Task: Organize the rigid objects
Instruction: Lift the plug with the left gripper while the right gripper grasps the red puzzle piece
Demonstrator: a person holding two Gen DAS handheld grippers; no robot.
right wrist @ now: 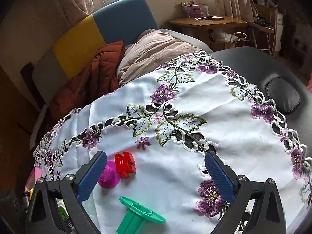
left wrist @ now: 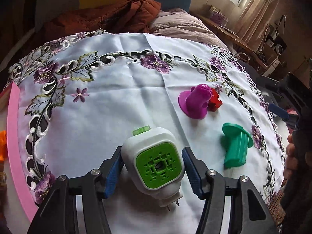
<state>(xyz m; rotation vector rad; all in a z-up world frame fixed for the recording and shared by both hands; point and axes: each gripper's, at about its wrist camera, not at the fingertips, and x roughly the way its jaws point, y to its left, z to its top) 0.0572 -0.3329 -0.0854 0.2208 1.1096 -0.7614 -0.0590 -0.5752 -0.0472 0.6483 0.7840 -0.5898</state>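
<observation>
A white plug-in device with a green grille (left wrist: 156,161) lies on the embroidered white cloth (left wrist: 117,101) between the blue pads of my left gripper (left wrist: 153,167). The jaws stand beside it, with a small gap on the right side. A purple stamp toy (left wrist: 196,101), a red puzzle piece (left wrist: 214,101) and a green stamp toy (left wrist: 236,145) lie to the right. My right gripper (right wrist: 156,175) is open and empty above the cloth, with the purple toy (right wrist: 109,177), red piece (right wrist: 124,163) and green toy (right wrist: 136,218) near it.
A pink tray edge (left wrist: 13,136) and an orange object (left wrist: 3,144) sit at the left. The black padded table (right wrist: 273,74) shows beyond the cloth. Brown and beige bedding (right wrist: 152,50) and a wooden desk (right wrist: 206,22) lie behind.
</observation>
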